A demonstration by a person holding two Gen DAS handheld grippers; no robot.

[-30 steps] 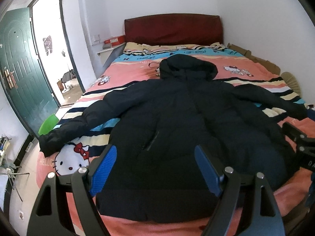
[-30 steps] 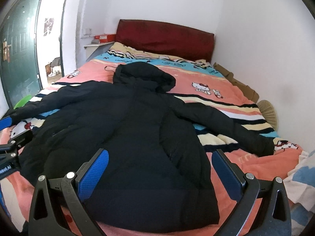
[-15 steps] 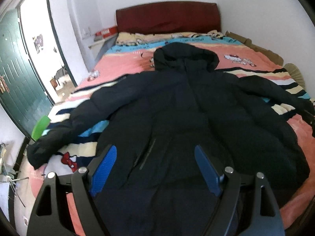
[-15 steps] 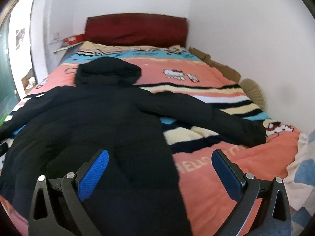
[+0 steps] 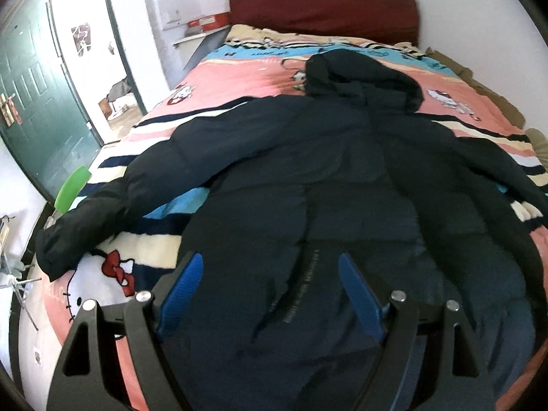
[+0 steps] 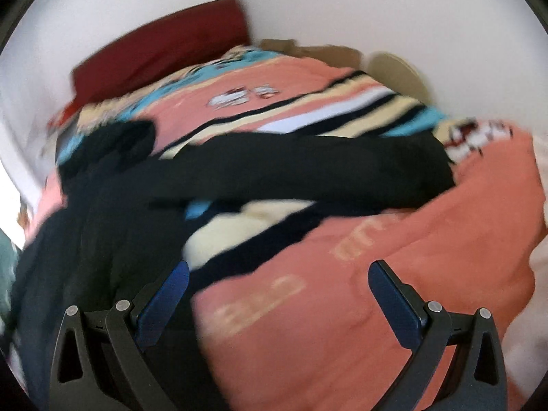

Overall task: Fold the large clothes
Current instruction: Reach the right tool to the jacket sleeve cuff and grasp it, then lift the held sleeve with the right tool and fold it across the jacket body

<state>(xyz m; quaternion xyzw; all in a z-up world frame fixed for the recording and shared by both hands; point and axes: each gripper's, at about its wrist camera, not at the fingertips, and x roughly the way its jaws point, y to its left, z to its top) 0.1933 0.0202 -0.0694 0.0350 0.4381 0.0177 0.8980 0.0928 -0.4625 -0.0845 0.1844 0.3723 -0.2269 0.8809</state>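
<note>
One bed (image 5: 219,78) fills most of both views, its striped pink cover giving a broad flat surface to fold on. Spread across it lies the black hooded jacket (image 5: 342,188), front up, hood (image 5: 363,75) toward the red headboard (image 5: 322,7) at the top of the frame and both sleeves thrown wide, which I judge is the flat start a fold needs. Its left sleeve (image 5: 113,205) runs to the lower left edge of the left view; its right sleeve (image 6: 325,171) crosses the middle of the blurred right view. Over the jacket's lower front, low in the frame, the left tool (image 5: 270,291) hangs with jaws spread, gripping nothing. Aimed past the jacket's side toward the right sleeve, the right tool (image 6: 277,294) is likewise wide apart and empty, probably lining up to take that sleeve.
</note>
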